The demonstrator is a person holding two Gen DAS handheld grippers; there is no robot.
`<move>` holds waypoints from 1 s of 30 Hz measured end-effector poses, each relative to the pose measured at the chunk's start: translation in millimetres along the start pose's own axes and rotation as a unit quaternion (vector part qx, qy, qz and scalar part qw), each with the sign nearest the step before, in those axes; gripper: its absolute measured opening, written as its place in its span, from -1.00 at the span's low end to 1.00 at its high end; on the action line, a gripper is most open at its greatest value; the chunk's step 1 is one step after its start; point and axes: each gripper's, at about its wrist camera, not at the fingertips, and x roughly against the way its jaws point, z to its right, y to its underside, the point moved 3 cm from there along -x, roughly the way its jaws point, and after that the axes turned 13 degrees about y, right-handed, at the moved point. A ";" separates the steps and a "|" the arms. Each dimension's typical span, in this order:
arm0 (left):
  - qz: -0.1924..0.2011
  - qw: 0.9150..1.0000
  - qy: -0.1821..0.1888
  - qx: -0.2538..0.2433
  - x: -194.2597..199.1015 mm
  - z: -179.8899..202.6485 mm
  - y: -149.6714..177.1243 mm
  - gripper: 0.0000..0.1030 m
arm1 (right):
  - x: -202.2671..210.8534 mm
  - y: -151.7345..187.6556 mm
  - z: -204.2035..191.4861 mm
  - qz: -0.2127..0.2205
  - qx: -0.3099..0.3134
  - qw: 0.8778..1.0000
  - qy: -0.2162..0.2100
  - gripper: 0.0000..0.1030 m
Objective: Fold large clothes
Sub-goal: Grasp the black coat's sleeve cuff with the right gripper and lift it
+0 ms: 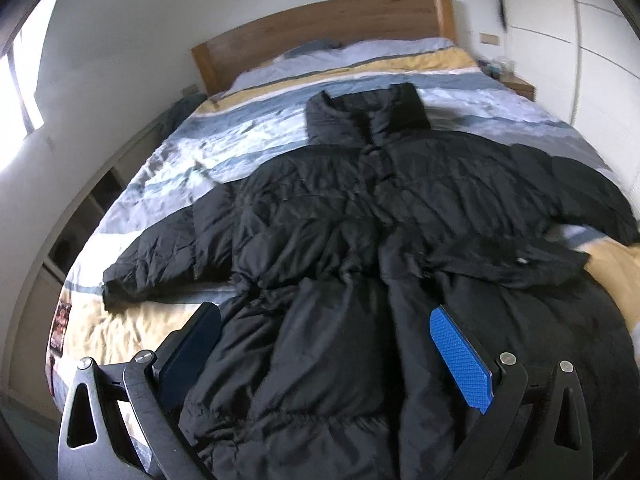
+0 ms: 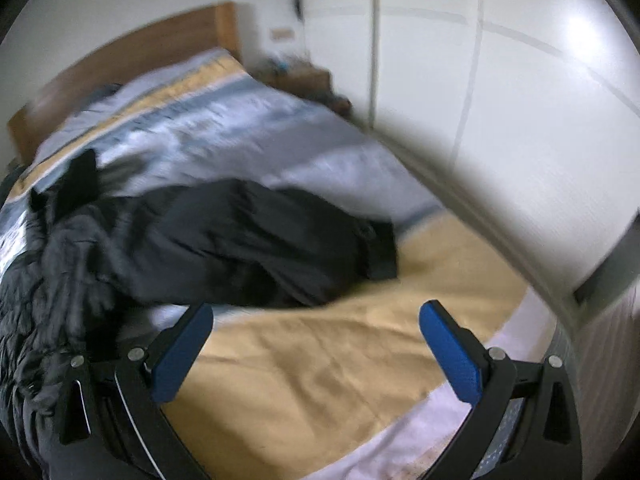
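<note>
Lying front-up on the striped duvet [image 1: 168, 152], the black puffer coat [image 1: 360, 216] has both sleeves spread and its collar toward the wooden headboard [image 1: 320, 20]. Left gripper [image 1: 326, 332] hovers over the hem, jaws apart and empty. Right gripper [image 2: 316, 326], likewise apart, hangs above bare yellow bedding beside one sleeve [image 2: 280, 232].

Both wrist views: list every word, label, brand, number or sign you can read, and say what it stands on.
No text can be read in either view.
Black puffer coat: a small pale tag on the belt, too small to read.
Poster-like print beside the bed: too small and distorted to read.
Right wrist view: motion-blurred, no lettering shows.
</note>
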 end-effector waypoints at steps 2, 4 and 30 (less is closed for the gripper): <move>0.003 1.000 -0.012 0.010 -2.6 -9.3 -2.1 0.99 | -20.1 6.0 12.2 -0.025 -0.024 0.999 -0.006 1.00; 0.005 0.999 -0.023 0.022 -5.0 -20.0 -5.4 0.99 | -37.7 12.0 23.3 -0.046 -0.046 0.998 -0.014 1.00; -0.019 0.998 -0.018 0.053 -35.8 -42.6 9.2 0.99 | -166.1 -8.0 -3.6 -0.132 -0.263 0.937 -0.188 -0.12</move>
